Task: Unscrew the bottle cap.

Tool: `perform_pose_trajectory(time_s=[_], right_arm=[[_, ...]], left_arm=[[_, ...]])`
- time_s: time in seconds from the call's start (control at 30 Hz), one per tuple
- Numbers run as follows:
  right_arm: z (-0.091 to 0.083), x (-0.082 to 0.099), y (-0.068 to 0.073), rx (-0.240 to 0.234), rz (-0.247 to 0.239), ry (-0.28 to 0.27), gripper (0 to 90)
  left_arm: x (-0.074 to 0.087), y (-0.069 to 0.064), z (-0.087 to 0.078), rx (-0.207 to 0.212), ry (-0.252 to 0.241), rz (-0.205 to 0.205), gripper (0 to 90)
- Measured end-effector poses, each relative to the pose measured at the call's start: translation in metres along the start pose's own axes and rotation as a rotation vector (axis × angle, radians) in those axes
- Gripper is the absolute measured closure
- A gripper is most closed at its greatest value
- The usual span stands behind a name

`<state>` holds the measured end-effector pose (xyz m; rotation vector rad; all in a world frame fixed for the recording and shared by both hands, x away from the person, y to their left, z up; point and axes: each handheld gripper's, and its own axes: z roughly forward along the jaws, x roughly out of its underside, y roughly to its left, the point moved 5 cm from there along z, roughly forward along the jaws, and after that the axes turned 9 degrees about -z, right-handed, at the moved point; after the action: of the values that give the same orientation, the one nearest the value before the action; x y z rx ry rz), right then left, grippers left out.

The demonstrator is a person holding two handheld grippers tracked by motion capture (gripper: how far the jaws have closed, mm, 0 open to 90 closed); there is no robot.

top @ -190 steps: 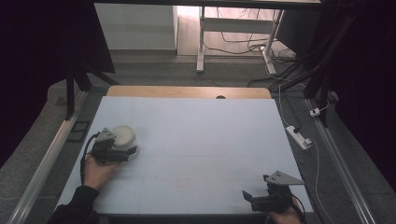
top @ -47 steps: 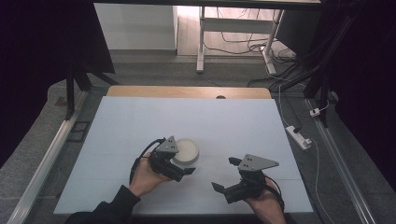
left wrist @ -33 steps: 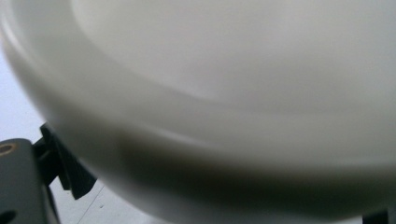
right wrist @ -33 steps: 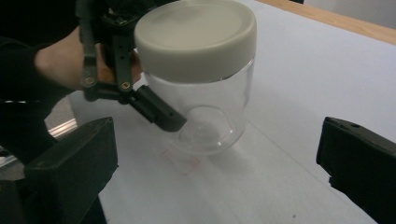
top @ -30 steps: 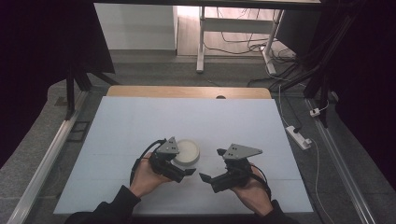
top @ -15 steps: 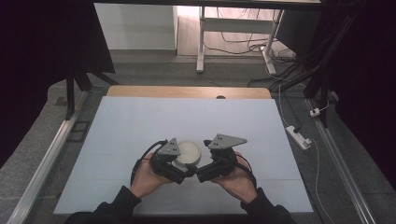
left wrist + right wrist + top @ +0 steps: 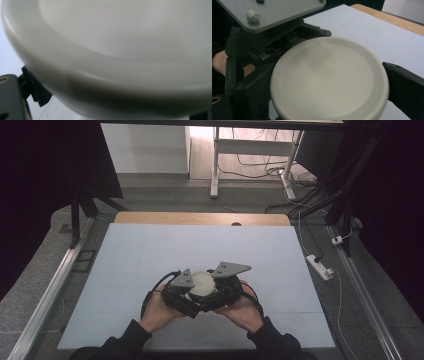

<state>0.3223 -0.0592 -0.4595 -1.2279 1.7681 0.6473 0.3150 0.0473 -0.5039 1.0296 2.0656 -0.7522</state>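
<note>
Near the bottom centre of the high view: two hands, left tongs [image 7: 192, 296] and right tongs [image 7: 216, 295] meeting around a round, cream-white, smooth-glazed dish [image 7: 202, 282], apparently turned base-up. Dish held low over the pale blue-white table [image 7: 150, 250], lower middle of that frame; touching the surface or just above it, cannot tell.

Left tongs clamped on the dish at its near-left edge, to judge by the rim pressed against the lens in the left gripper view [image 7: 107, 62]. Right tongs spread wide, one black jaw at the right edge of the right gripper view, the other at the lower left, the dish [image 7: 329, 80] between them, not yet pinched.

Likely a handover. To do it well: centre the rim between the right jaws, close firmly, release the left side only afterwards, keep the dish level.

Right gripper view: faint square mark on the dish's flat face, left tongs' grey three-cornered plate [image 7: 272, 12] in the upper left. High view: wooden table edge [image 7: 200, 218] and cables on the floor [image 7: 310, 255] beyond.
</note>
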Motion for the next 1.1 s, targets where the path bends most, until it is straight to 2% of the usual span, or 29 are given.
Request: perform_pose_trajectory(time_s=[0.17,0.33,0.4,0.8,0.9,0.93,0.97,1.0,1.03,1.07,1.1], right_arm=[[0.0,0.0011,-0.0006,0.0,-0.014,-0.002,6.5],[0.0,0.0024,-0.0024,-0.03,-0.026,-0.007,7.1],[-0.0005,0.003,-0.0041,-0.056,-0.035,-0.013,7.2],[-0.0013,0.004,-0.0086,-0.159,-0.059,-0.032,7.5],[-0.0025,0.0036,-0.0094,-0.21,-0.072,-0.041,7.7],[-0.0025,0.0036,-0.0094,-0.21,-0.072,-0.041,7.7],[-0.0034,0.0032,-0.0097,-0.242,-0.086,-0.048,7.7],[-0.0034,0.0032,-0.0097,-0.242,-0.086,-0.048,7.7],[-0.0045,0.0026,-0.0094,-0.279,-0.102,-0.049,7.7],[-0.0045,0.0026,-0.0094,-0.279,-0.102,-0.049,7.7],[-0.0051,0.0022,-0.0089,-0.321,-0.114,-0.052,7.7]], left_arm=[[0.0006,0.0006,0.0011,0.012,0.007,0.0,7.3],[0.001,0.0,0.0018,0.02,0.015,0.012,7.3],[0.0009,0.0,0.0019,0.026,0.016,0.017,7.3],[0.0023,0.0018,0.0011,0.117,0.014,0.037,7.4],[0.0022,0.0012,0.0004,0.149,0.009,0.042,7.5],[0.0022,0.0009,0.0,0.162,0.007,0.046,7.5],[0.0022,0.0002,-0.001,0.189,0.006,0.057,7.5],[0.0022,0.0002,-0.001,0.189,0.006,0.057,7.5],[0.0023,0.0,-0.0017,0.205,0.008,0.066,7.4],[0.0024,-0.0006,-0.0021,0.222,0.008,0.073,7.4],[0.0027,-0.001,-0.0025,0.234,0.01,0.081,7.4]])
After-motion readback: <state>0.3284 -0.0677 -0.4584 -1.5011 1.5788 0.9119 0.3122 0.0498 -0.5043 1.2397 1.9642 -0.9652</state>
